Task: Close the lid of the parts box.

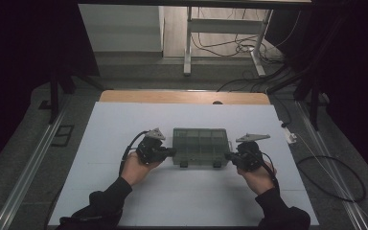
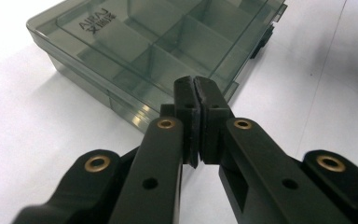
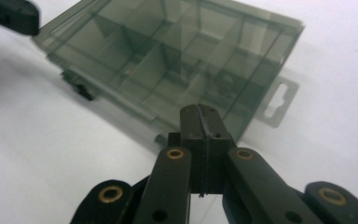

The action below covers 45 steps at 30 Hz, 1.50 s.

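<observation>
High view puts the smoky, see-through compartment box flat on the white table sheet, lid down, right between my two grippers. Its inside is split by thin walls into several cells, and I cannot make out anything lying in them. My left gripper sits at the box's left end with its jaws pressed together, nothing pinched between them, and the tips right against that end wall; whether they actually touch it I cannot tell from above. In the left gripper view those closed tips sit at the lid's near edge, with the printed lettering on the lid further off to the upper left. My right gripper mirrors this at the box's right end, jaws clamped on themselves and empty. In the right gripper view its tips meet the box's near rim, and the clear hang tab sticks out just to the right of them, while a dark latch shows on the long side away to the left. My left hand and my right hand hold the grippers from behind, dark sleeves running back toward me.
</observation>
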Each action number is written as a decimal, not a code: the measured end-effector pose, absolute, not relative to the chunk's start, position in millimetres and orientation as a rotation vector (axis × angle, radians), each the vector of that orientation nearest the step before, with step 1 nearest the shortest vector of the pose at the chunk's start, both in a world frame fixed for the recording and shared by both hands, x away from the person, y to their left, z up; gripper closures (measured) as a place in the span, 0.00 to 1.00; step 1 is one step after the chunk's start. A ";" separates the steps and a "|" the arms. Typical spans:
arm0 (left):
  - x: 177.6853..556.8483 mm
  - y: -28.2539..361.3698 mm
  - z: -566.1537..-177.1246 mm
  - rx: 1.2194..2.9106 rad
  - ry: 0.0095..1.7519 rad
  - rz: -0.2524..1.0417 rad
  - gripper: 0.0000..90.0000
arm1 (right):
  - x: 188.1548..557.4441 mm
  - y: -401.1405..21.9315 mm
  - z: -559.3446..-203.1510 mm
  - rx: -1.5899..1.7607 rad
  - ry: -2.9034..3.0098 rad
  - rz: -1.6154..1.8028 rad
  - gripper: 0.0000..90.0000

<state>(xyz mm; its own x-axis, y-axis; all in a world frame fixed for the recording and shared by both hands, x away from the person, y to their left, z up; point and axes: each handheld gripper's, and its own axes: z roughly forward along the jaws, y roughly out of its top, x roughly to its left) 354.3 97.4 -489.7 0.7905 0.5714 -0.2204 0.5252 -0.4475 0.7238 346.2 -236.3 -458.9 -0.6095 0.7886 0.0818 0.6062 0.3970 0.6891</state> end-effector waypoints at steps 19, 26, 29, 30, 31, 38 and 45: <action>350.2 91.2 -497.0 2.173 0.799 0.115 0.97 | 355.7 -235.6 -474.0 1.246 2.412 1.000 1.00; 349.8 91.3 -496.9 2.173 0.799 0.116 0.96 | 355.1 -235.8 -474.1 1.234 2.412 0.998 0.99; 349.9 92.1 -495.0 2.191 0.799 0.147 0.93 | 354.4 -235.8 -473.8 1.233 2.417 1.004 0.95; 350.4 93.1 -494.5 2.195 0.802 0.152 0.91 | 354.0 -235.7 -473.4 1.237 2.419 1.006 0.92; 350.9 94.3 -494.4 2.195 0.809 0.152 0.91 | 353.3 -235.3 -473.1 1.240 2.420 1.002 0.90; 350.8 98.4 -492.1 2.192 0.820 0.157 0.77 | 352.6 -235.4 -472.6 1.236 2.398 0.993 0.79; 346.7 105.8 -488.0 2.182 0.837 0.160 0.60 | 350.8 -236.8 -471.7 1.237 2.389 0.995 0.61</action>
<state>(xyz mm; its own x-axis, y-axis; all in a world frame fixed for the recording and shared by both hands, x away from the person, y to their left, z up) 346.7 105.8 -488.0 0.7755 0.6137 -0.1480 0.5158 -0.4808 0.7091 350.8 -236.8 -471.7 -0.5978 0.7987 0.0686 0.6113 0.3989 0.6835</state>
